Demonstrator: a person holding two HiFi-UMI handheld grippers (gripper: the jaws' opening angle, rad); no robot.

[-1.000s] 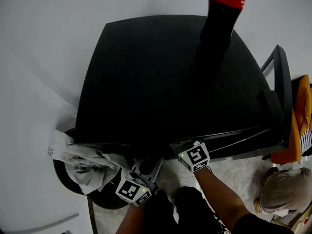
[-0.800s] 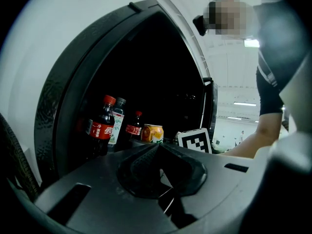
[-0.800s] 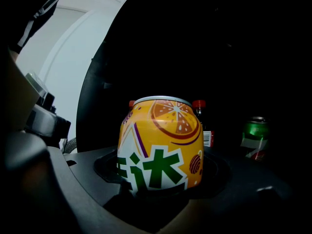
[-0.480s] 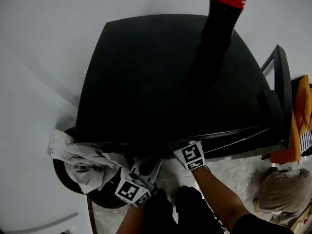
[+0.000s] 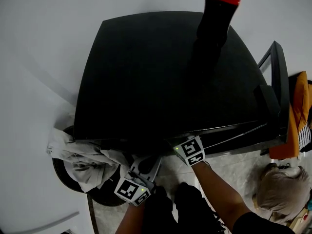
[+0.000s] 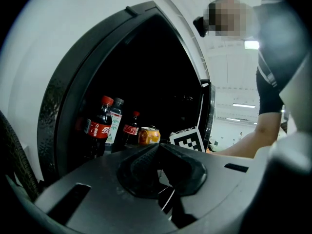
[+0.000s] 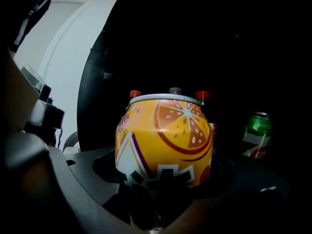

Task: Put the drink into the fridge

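Fridge holds three bottles, green can, orange can

The dark cola bottle with red label, standing on the black fridge, is cropped by the top edge. Behind the orange-printed can, only three bottle caps show.

Cola bottle upright on black fridge top, far edge.
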